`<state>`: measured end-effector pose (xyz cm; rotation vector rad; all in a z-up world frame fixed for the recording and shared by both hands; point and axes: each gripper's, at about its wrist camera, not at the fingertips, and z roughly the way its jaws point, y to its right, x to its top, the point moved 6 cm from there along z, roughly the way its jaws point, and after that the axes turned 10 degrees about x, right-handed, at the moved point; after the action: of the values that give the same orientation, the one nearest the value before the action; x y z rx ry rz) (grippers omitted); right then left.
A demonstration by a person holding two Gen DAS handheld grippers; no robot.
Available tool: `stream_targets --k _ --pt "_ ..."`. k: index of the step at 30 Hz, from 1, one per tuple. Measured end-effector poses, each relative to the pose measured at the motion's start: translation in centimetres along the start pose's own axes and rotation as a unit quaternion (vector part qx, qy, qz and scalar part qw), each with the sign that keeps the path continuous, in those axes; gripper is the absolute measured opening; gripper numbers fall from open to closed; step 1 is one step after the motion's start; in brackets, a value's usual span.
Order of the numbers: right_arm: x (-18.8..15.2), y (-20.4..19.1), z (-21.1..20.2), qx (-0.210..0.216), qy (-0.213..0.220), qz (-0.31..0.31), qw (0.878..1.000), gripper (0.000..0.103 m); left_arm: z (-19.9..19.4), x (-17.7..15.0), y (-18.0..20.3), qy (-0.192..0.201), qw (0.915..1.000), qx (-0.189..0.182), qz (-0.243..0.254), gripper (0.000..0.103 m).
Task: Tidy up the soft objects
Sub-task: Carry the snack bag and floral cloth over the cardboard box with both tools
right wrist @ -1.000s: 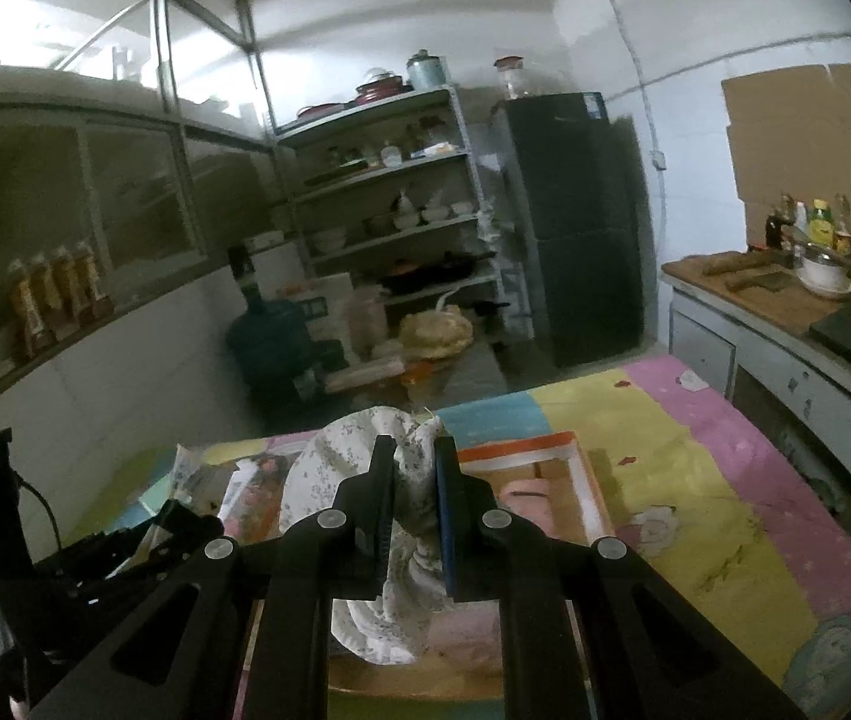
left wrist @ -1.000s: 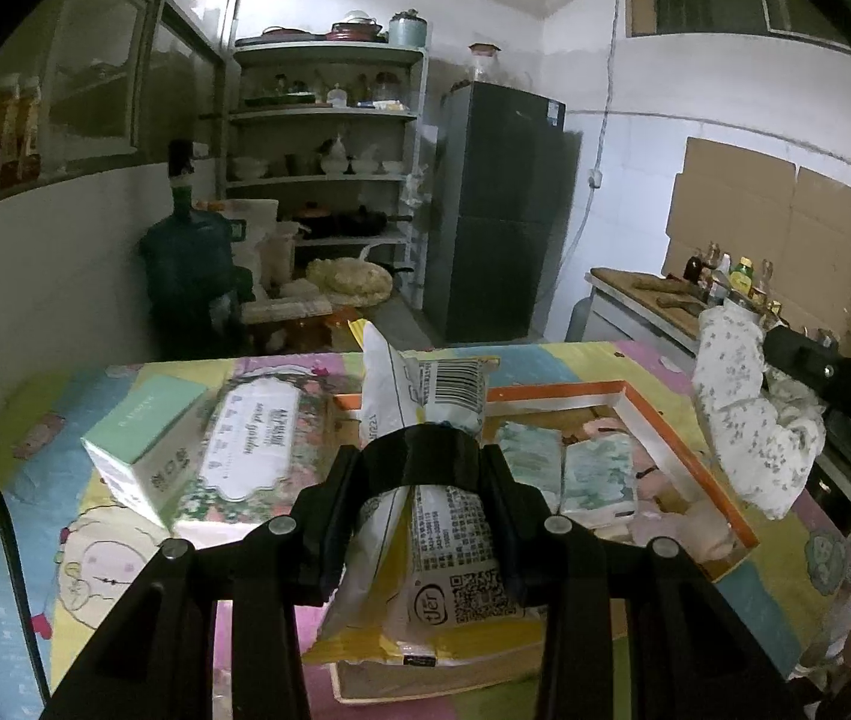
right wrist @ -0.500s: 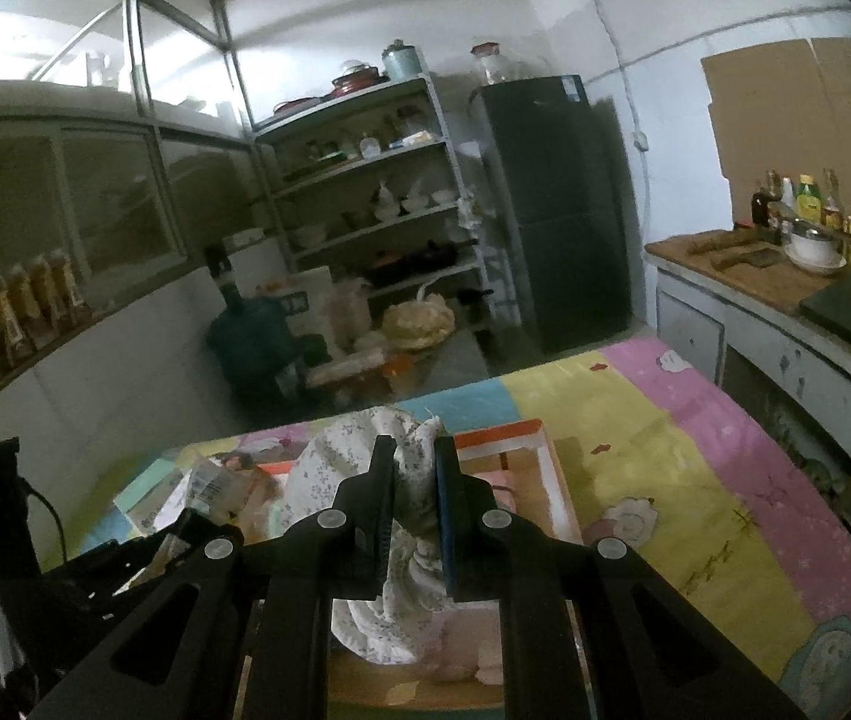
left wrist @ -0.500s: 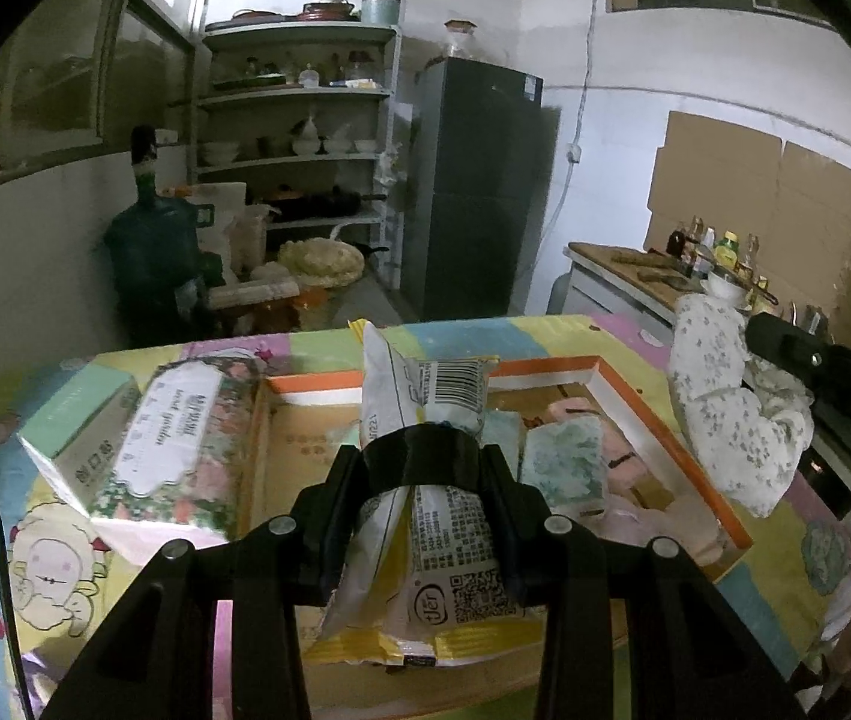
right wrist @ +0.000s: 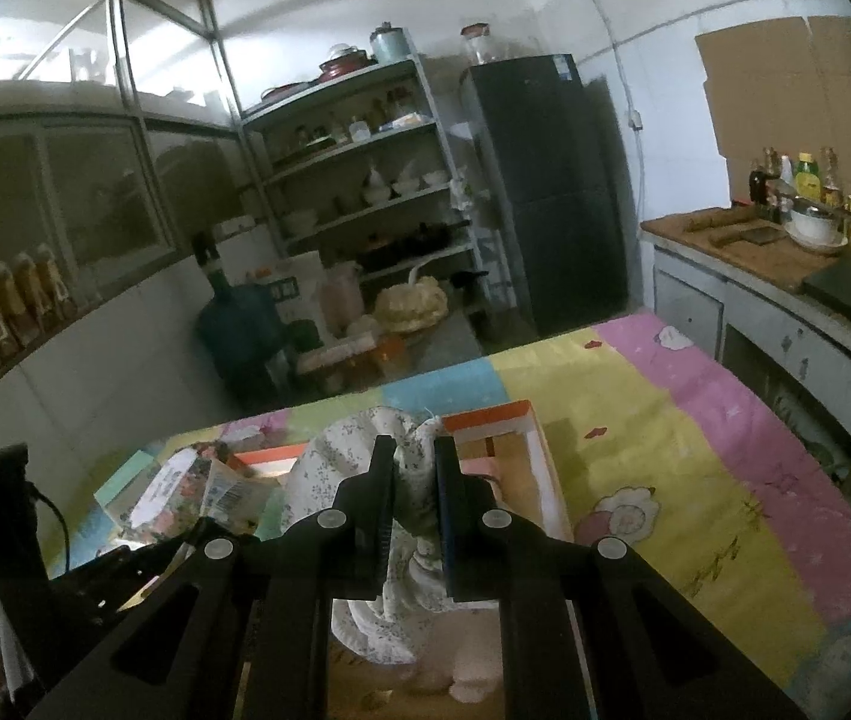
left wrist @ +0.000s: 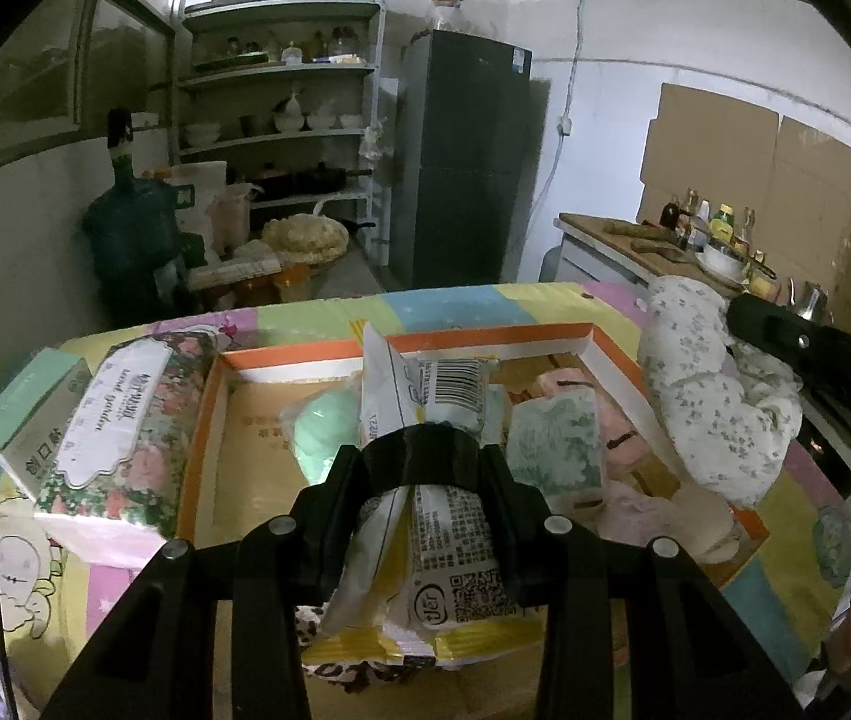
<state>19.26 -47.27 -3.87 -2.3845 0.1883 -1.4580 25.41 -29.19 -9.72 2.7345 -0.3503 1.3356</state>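
Your left claw [left wrist: 422, 468] is clamped on a white snack packet [left wrist: 425, 420] with a barcode and a yellow bottom edge, and you have carried it forward and down: a second ago the orange-rimmed box [left wrist: 281, 360] sat farther off at 12 o'clock, and now the packet hangs over its open middle. Inside the box, a mint-green pouch [left wrist: 320, 432] lies at 11 o'clock of the packet and a green patterned pack [left wrist: 557, 438] at 2 o'clock, with pink soft things beyond. The floral tissue pack [left wrist: 119, 420] and a mint box [left wrist: 35, 414] stay outside on the bench [left wrist: 455, 300], at 9 o'clock.

Your right claw [right wrist: 413, 480] is squeezed nearly shut on a white floral cloth [right wrist: 335, 456], which has also sunk toward the box; from the left camera it hangs at 3 o'clock, over the box's right rim.

Both loads look ready to release, I judge. The packet has bare cardboard beneath; the cloth may need to come inward first, or it could drape over the rim.
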Motion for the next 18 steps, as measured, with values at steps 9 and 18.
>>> stream_targets --k 9,18 --pt "-0.5 0.9 1.5 0.002 -0.013 0.005 1.0 0.013 1.5 -0.4 0.6 -0.014 0.9999 -0.001 0.005 0.04" --pt "-1.1 1.2 3.2 0.007 -0.031 0.009 0.999 0.013 2.8 -0.9 1.1 -0.034 0.9994 -0.005 0.011 0.04"
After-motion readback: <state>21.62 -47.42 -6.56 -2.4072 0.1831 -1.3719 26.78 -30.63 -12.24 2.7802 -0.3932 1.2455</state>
